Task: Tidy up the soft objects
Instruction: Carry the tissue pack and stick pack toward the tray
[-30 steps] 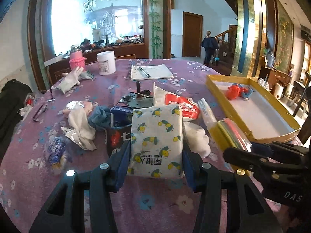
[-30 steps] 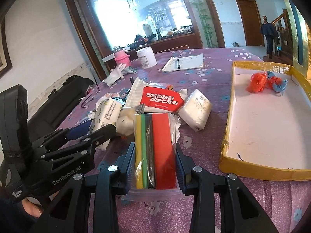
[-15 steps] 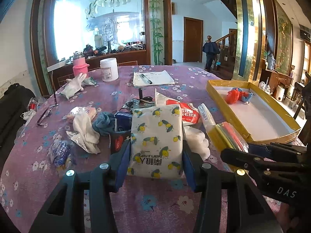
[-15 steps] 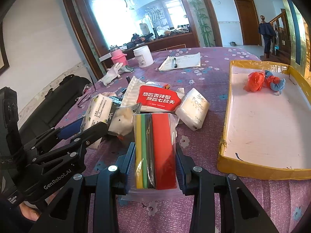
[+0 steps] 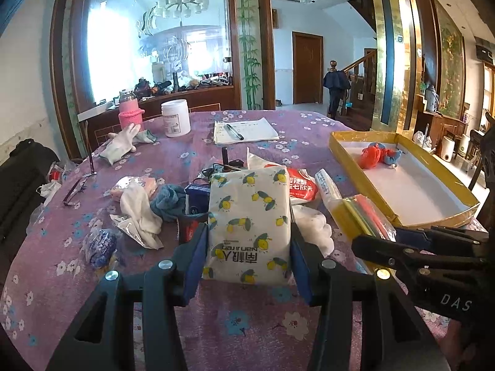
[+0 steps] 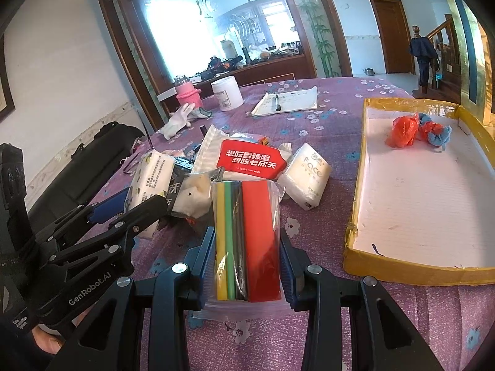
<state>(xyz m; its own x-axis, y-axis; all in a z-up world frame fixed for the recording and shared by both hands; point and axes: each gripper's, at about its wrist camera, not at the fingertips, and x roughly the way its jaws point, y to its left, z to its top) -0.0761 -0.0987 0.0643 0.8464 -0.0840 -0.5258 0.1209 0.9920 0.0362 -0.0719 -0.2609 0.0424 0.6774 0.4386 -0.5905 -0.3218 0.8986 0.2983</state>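
My left gripper (image 5: 247, 259) is shut on a white tissue pack with a lemon print (image 5: 249, 225), held above the purple flowered tablecloth (image 5: 247, 324). The right gripper (image 6: 247, 266) is shut on a clear bag of yellow, green, black and red sheets (image 6: 246, 238). A yellow tray with a white floor (image 6: 365, 256) lies to the right, holding an orange bag (image 6: 402, 131) and a blue cloth (image 6: 439, 131) at its far end. In the left wrist view the right gripper (image 5: 399, 241) and its bag (image 5: 362, 213) show at the right. The left gripper (image 6: 136, 207) shows at the left of the right wrist view.
A red wet-wipe packet (image 6: 249, 159), a white tissue pack (image 6: 304, 174), white socks (image 5: 139, 210), a blue cloth (image 5: 168, 199) and other packets crowd the table's middle. Farther back stand a white jar (image 5: 175, 117), a pink bottle (image 5: 130, 114), gloves (image 5: 123, 143) and a notepad with a pen (image 5: 244, 130).
The left wrist view has tipped upward a little, with the lemon-print pack still held. The right gripper and its bag have stayed in place.
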